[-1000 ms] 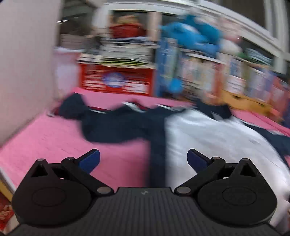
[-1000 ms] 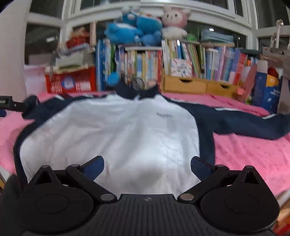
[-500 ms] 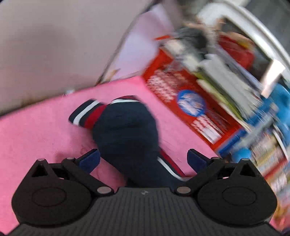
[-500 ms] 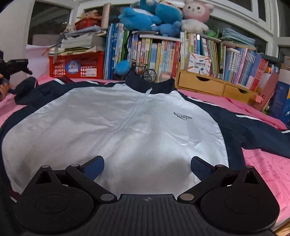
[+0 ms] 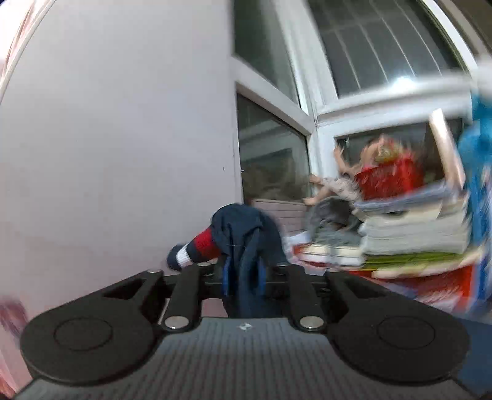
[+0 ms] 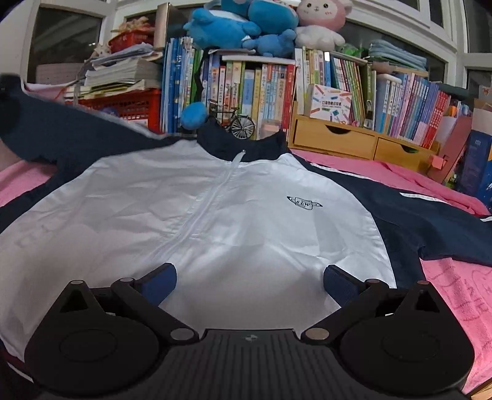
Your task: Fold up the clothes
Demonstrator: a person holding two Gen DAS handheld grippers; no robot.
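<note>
One navy sleeve with a cuff banded red, white and navy is pinched between the two blue pads of the left tool in the left wrist view, the jaws drawn in until only the bunched cloth parts them; the cuff hangs out to the left of the pads, in front of a plain pale wall. The view is blurred, yet to the right one stack of books and papers can be made out, with one red basket on top and one doll leaning beside it before a white-framed window. In the right wrist view, one white zip-front jacket with navy sleeves and collar lies flat and face up on a pink bed cover, with one small oval logo on the chest; its sleeve on the right of the view rests spread across the pink cover, while the one on the left rises off the bed toward the upper left edge. The right tool hovers over the jacket's lower hem with its two blue pads spread wide and nothing between them. Behind the jacket stand a long row of upright books, one red crate, one small model bicycle, one wooden box with two drawers, and above them three blue plush toys and one pink plush rabbit.
</note>
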